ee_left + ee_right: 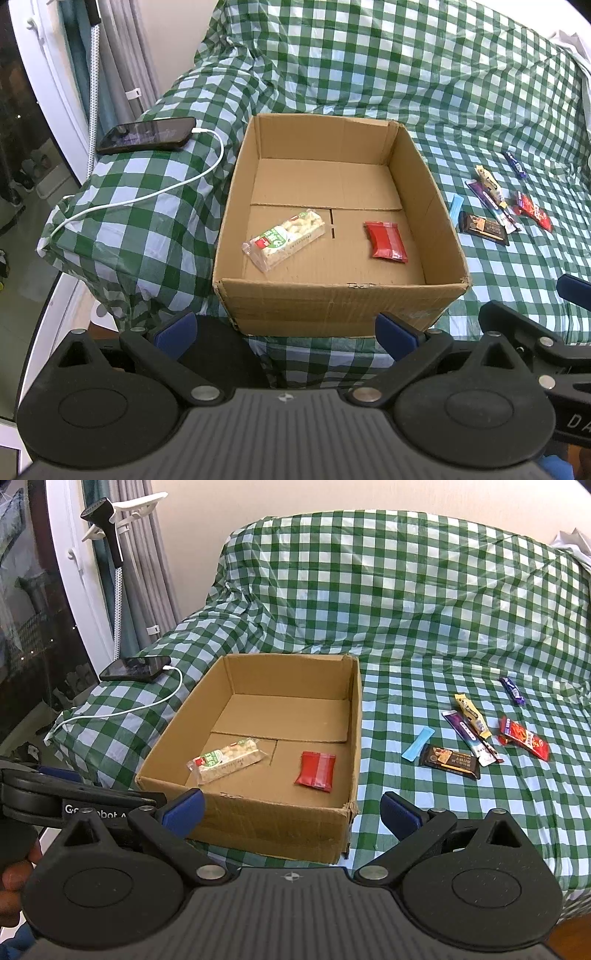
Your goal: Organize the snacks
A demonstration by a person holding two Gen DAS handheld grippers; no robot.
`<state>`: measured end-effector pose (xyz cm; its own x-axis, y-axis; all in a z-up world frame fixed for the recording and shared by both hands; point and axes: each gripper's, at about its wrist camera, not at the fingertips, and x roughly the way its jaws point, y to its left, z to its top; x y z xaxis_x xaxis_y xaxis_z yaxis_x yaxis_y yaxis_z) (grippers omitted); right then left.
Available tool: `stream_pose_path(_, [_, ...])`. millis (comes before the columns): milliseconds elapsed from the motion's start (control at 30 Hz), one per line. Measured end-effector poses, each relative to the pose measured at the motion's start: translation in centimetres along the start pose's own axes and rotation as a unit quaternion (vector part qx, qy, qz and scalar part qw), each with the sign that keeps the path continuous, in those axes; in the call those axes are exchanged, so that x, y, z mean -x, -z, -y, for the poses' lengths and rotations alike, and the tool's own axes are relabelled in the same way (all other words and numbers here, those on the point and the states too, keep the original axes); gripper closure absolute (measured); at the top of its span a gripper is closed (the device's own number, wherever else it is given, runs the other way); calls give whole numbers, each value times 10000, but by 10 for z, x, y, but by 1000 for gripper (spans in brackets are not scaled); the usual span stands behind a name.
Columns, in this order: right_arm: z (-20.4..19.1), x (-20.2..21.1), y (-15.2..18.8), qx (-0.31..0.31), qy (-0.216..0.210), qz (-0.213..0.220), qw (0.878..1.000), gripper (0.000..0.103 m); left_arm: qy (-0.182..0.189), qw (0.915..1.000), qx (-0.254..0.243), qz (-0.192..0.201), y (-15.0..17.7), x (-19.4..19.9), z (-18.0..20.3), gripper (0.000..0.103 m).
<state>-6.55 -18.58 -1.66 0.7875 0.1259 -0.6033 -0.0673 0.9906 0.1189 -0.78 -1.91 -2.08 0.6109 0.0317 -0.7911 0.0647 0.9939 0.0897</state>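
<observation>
Risk I note: with both left gripper [286,328] and right gripper [291,808] jaws wide and empty, loose snacks [476,734] overlap on the cloth right of the box [354,716], so I may pinch two wrappers.

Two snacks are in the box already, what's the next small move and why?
Probably reach the open right gripper toward the dark brown bar, the loose snack nearest the cardboard box. Both grippers are empty, and several wrappers remain on the checked cloth right of the box.
</observation>
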Motion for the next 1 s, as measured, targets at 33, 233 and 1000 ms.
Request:
stream_pose_path(33, [0,-1,0,1,3,-13,10000,3,3,10000,0,-12,0,-1,0,0])
stream_pose_path(233, [1,-9,0,-9,17,-91,10000,3,-5,10000,23,-89,-2,-9,-1,0])
stream_pose_path(1000, [39,-35,-3,-407,156,-246,9987,3,-10,9997,-81,-250,-37,-35,27,0])
